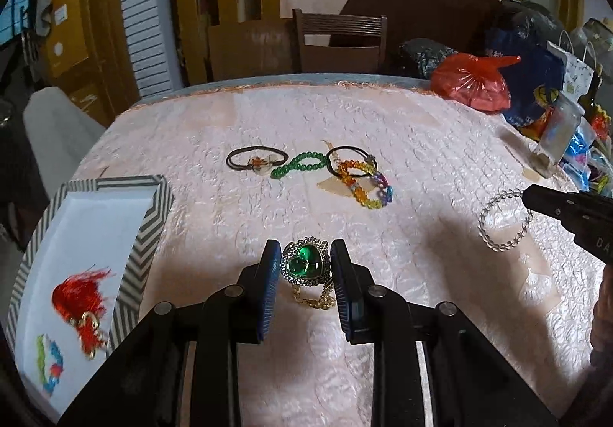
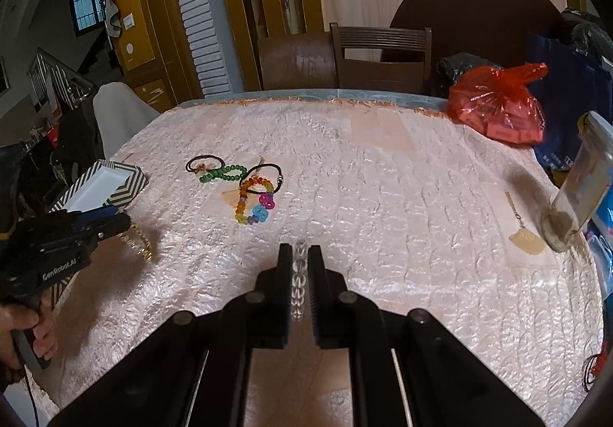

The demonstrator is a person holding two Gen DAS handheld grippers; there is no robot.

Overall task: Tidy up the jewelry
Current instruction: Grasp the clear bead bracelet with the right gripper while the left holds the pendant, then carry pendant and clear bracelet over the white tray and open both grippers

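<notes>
White lettering reading "GenRobot.AI" runs along the black body of the left gripper [image 2: 115, 222] where the right wrist view catches it from the side; on the right gripper [image 1: 530, 197], seen at the edge of the left wrist view, only the letters "DA" can be made out.

The left gripper [image 1: 304, 266] has its blue-padded jaws spread, with the green heart-shaped gem brooch ringed in small clear stones [image 1: 305, 261] sitting between them on the pink quilted tablecloth [image 1: 268, 112]; whether the pads touch it cannot be told. A gold chain [image 1: 312, 298] trails from the brooch back toward the gripper body. The right gripper [image 2: 299, 262] is pinching the clear glass-bead bracelet [image 2: 299, 281], its jaws drawn close on the beads.

Only the left wrist view shows the inside of the grey-and-white chevron-striped box [image 1: 145, 235] to the left of the left gripper: a red tassel earring with gold hooks [image 1: 82, 302] and a multicoloured bead piece [image 1: 49, 365] lie in it. It also shows the clear bracelet [image 1: 504, 218] as a full ring. Only the right wrist view shows a pale fan-shaped pendant on a chain [image 2: 526, 245] to the right of the right gripper.

Ahead of both grippers lie a black hair tie with a charm [image 1: 256, 158], a green bead bracelet [image 1: 297, 164] and a rainbow bead bracelet [image 1: 364, 183].
</notes>
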